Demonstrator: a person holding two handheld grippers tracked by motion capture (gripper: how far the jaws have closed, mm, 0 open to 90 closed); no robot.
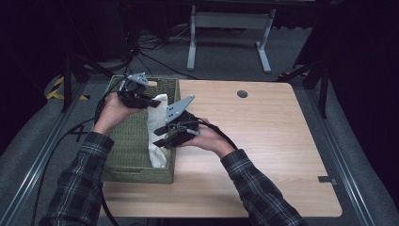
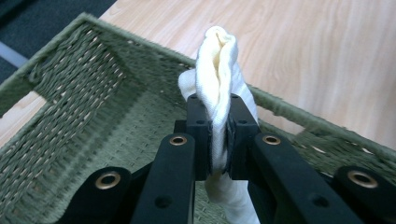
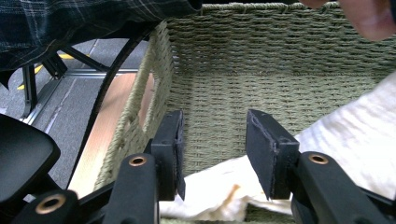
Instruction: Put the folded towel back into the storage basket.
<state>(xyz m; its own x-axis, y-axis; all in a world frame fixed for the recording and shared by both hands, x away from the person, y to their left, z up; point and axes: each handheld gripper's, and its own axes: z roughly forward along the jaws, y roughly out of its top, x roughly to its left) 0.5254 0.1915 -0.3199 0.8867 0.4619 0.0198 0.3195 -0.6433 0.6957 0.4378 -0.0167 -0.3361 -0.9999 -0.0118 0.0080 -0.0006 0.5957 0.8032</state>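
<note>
White and limp, the cloth (image 1: 157,129) lies in the woven basket (image 1: 136,174) at the table's left edge (light, floppy, sure to sag), so keep your left gripper (image 2: 217,135) pinched on its bunched fold while your right gripper (image 3: 215,154), jaws apart and empty, takes the loose end.

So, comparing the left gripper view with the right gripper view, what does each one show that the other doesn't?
Left gripper view: the left tongs shut on a bunched fold of the white cloth, with the wooden tabletop beyond the basket rim.

Right gripper view: the right tongs open with nothing between the pads, a plaid sleeve above, and the floor past the basket's handle hole.

Both: the green woven basket and the cloth lying in it.
</note>
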